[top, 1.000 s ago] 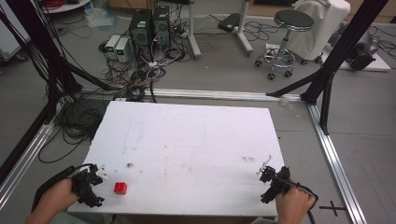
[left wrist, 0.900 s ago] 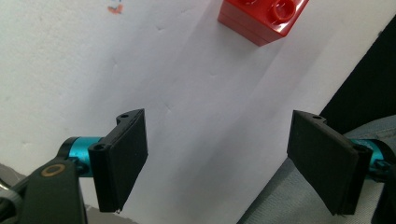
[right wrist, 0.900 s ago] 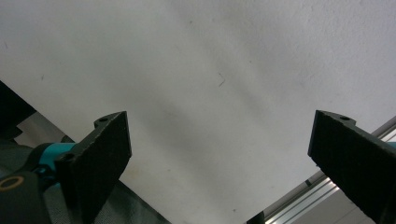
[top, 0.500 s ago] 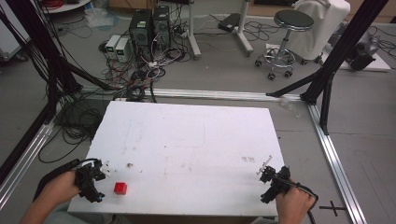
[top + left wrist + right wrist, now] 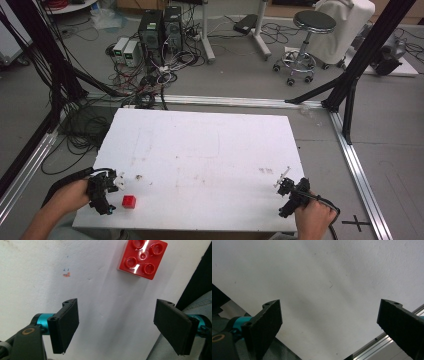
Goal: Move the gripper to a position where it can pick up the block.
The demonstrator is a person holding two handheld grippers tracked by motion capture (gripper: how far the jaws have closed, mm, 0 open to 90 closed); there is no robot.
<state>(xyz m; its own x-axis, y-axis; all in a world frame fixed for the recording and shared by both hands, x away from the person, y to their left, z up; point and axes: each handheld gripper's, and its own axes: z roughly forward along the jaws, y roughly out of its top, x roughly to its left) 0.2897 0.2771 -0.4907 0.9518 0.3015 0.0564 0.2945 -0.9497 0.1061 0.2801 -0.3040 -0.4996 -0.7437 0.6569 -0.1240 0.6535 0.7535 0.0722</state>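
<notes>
My fingers: left gripper (image 5: 116, 327) jaws spread wide, empty; right gripper (image 5: 332, 327) jaws wide apart too, nothing between. Table (image 5: 210, 145) white, scuffed. Since a second ago my left hand (image 5: 70, 197) slid forward and closer beside brick (image 5: 129, 201); right unmoved. Likely lining up for pick. Brick (image 5: 142, 258) red, four studs, near table's near edge, ahead of jaws, untouched. Stud lettering unreadable; no labels.
</notes>
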